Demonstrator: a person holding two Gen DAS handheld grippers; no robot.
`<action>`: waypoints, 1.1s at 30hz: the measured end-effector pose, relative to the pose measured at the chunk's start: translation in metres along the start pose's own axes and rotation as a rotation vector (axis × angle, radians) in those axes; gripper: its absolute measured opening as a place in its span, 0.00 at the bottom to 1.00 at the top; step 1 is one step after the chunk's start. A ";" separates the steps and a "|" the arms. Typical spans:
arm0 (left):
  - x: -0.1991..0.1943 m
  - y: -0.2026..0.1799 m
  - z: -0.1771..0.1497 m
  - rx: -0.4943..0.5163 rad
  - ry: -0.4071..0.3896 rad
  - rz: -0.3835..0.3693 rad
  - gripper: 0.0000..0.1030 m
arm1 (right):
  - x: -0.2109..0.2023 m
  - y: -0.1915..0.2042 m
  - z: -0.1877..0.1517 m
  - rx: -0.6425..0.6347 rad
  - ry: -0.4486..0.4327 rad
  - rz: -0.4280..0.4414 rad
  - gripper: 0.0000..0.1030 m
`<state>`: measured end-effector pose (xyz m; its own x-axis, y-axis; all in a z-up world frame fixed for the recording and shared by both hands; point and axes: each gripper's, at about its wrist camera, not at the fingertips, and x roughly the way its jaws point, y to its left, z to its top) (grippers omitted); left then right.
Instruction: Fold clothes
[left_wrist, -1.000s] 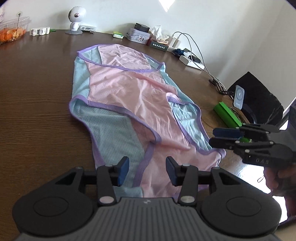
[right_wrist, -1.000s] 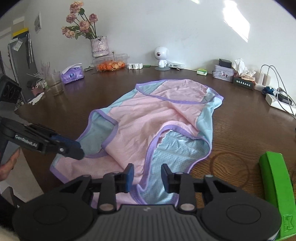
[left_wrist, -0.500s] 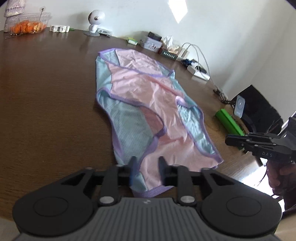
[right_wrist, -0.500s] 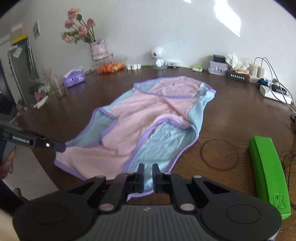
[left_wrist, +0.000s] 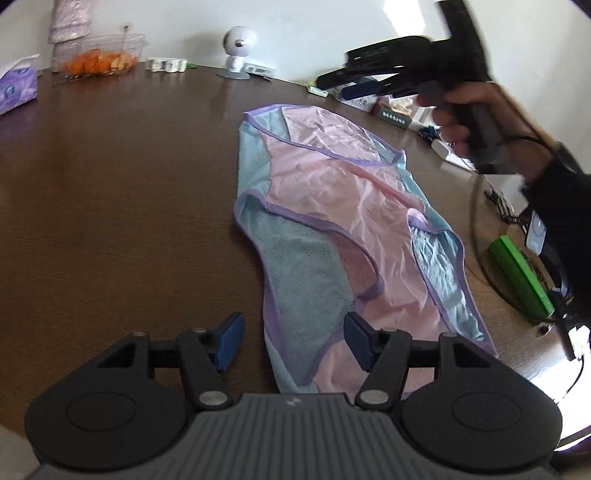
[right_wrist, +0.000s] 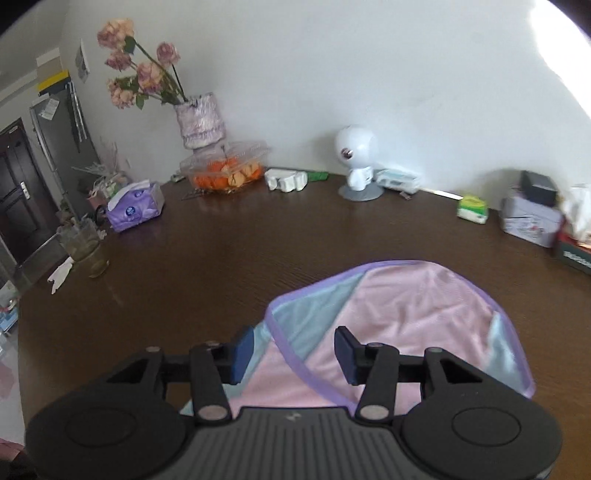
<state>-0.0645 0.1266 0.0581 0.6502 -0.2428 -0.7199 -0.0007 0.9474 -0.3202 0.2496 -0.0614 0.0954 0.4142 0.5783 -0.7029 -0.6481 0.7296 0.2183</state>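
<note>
Pink-and-blue garment (left_wrist: 343, 236) lay spread flat, lengthwise on brown table (left_wrist: 122, 192). Left gripper (left_wrist: 293, 341) hovered over near hem, jaws just widened, nothing pinched. Right gripper (right_wrist: 293, 350) was up over far end, jaws just reopened, pads clear of cloth. Fabric looked thin, light mesh: limp, would drape and slide on wood, wrinkle easily. Best hold, by my read: purple bound edge (right_wrist: 291, 354) at corners, firmer than mesh, pinched through both layers.
</note>
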 end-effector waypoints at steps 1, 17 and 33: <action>-0.006 0.001 -0.005 -0.031 -0.007 -0.003 0.60 | 0.028 0.001 0.012 0.007 0.045 -0.004 0.45; -0.009 -0.007 -0.026 -0.050 0.012 0.014 0.35 | 0.098 0.031 0.040 -0.086 0.082 0.035 0.23; 0.053 0.014 0.062 -0.004 -0.062 -0.026 0.64 | -0.149 -0.028 -0.196 0.089 0.003 -0.223 0.36</action>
<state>0.0166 0.1399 0.0535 0.6962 -0.2537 -0.6715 0.0139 0.9401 -0.3407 0.0802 -0.2395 0.0611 0.5390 0.3984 -0.7421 -0.4820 0.8685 0.1161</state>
